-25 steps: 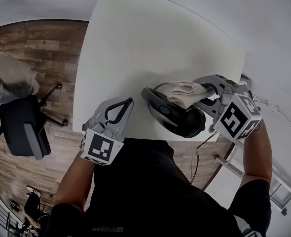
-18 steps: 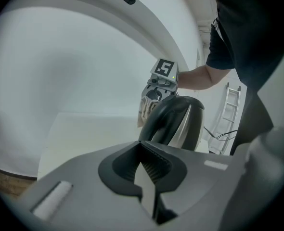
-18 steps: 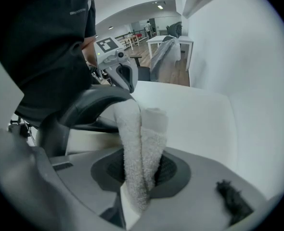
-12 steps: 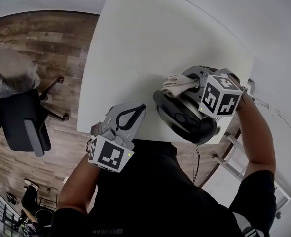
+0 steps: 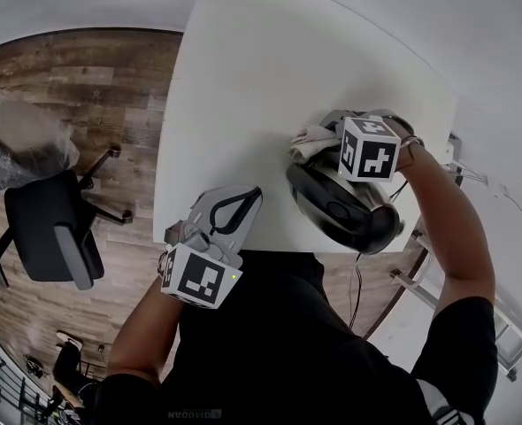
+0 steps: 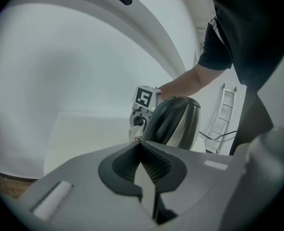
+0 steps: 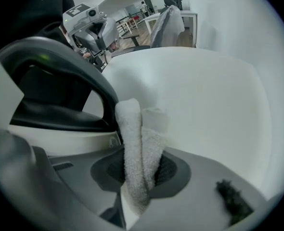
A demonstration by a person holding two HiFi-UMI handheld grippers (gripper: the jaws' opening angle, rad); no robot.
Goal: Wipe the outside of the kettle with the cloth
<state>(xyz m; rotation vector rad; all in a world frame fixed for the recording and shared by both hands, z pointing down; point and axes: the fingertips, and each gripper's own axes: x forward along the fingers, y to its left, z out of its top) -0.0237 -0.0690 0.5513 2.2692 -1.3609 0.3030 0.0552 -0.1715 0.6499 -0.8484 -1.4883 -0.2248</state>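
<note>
Your right hand-held gripper (image 7: pixel 141 174) grips the cloth (image 7: pixel 138 134), kettle (image 7: pixel 50 119) just to its left; your left hand-held gripper (image 6: pixel 144 161), closed empty, sits farther.

The head camera sits high above, looking steeply down on the left tongs (image 5: pixel 250 197), the right tongs (image 5: pixel 327 138) and the white table (image 5: pixel 243 78). The left tongs' camera rides just behind its jaws, facing across the table at the kettle (image 6: pixel 173 121) with the right tongs beyond. The right tongs' camera looks along the cloth (image 7: pixel 139 143) in its jaws, the kettle close beside, toward the left tongs. All three views share the kettle.
</note>
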